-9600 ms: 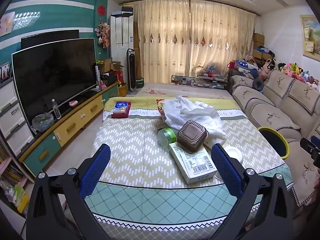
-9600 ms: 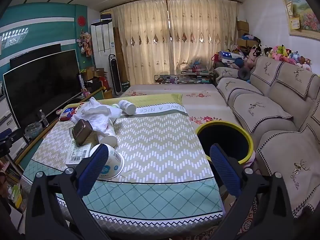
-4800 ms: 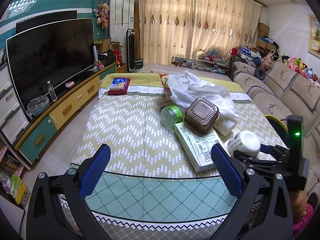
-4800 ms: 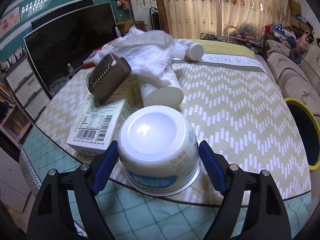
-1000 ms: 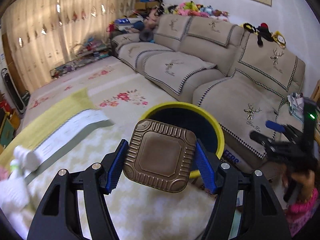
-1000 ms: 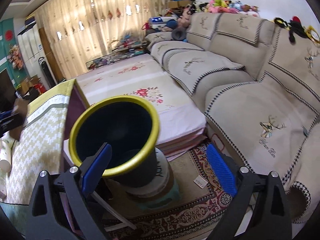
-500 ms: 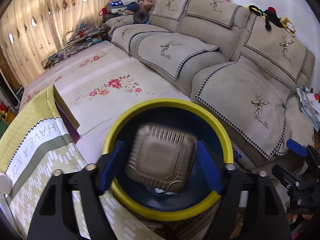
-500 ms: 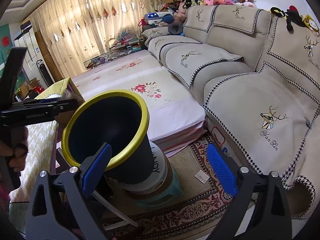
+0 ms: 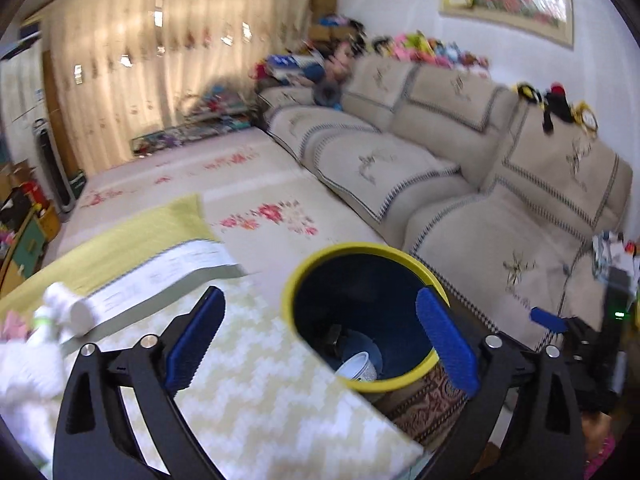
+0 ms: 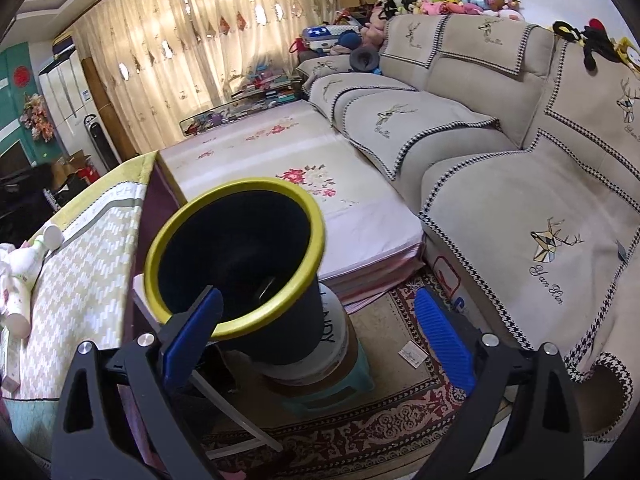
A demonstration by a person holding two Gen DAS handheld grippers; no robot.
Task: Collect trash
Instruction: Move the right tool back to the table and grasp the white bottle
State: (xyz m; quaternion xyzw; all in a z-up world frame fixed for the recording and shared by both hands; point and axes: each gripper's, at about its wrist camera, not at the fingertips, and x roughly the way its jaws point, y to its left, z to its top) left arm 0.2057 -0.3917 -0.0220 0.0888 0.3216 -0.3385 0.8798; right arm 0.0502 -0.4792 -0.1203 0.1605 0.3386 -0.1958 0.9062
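A dark bin with a yellow rim (image 9: 362,249) stands beside the table's right edge; it also shows in the right wrist view (image 10: 236,196). Inside it lie a white cup (image 9: 357,366) and a dark object (image 9: 334,336), partly hidden. My left gripper (image 9: 320,338) is open and empty, above the table edge and facing the bin. My right gripper (image 10: 316,334) is open and empty, low beside the bin on its sofa side. A white bottle (image 9: 72,308) and white crumpled wrapping (image 9: 24,364) lie on the table at the left.
The patterned tablecloth (image 9: 248,392) covers the table. The bin sits on a white bucket (image 10: 324,348) on a green stool (image 10: 340,394) over a patterned rug (image 10: 360,432). A beige sofa (image 10: 520,168) runs along the right, and a low flowered bed (image 10: 280,160) lies behind.
My left gripper has let go of the brown square box into the bin, opened, and pulled back toward the table. My right gripper has barely moved.
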